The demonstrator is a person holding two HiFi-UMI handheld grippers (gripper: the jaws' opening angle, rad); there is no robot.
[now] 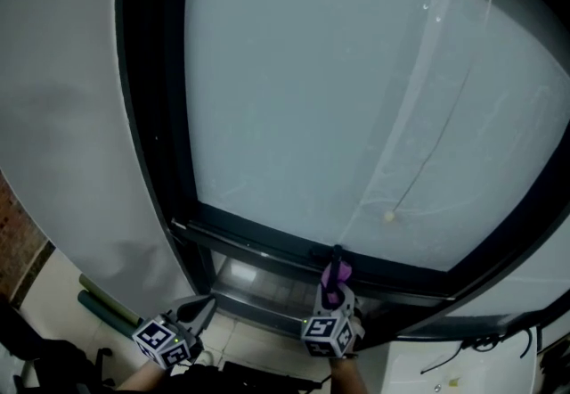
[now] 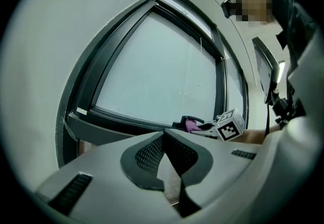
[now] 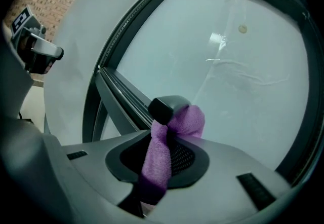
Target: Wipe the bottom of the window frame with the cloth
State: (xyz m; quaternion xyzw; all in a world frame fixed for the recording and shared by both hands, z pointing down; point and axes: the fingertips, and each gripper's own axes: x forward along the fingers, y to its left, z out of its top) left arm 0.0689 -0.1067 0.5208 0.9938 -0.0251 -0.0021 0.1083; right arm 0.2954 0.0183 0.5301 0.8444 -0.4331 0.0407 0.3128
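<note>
Right gripper (image 3: 167, 116) fingers (image 3: 163, 107) are clamped on the purple cloth (image 3: 158, 159): a narrow twisted strip runs down between them, with a small wad bunched past the tip. Left gripper (image 2: 164, 137) fingers are closed tip to tip with nothing in them, low and to the left, well apart from the work. The cloth wad sits at the bottom rail of the window frame (image 1: 258, 241), right of its middle; we can't confirm firm contact. Risks as we judge them: so little cloth sticks out that the hard finger tip may scrape the dark rail or the glass (image 1: 356, 98) instead of the fabric. The twisted strip could slip out under drag along the rail. A wad this narrow could miss most of the rail's grooves. The thin cord with a bead (image 1: 389, 217) hangs just above the rail and could snag if it's on our side, which we can't tell.
</note>
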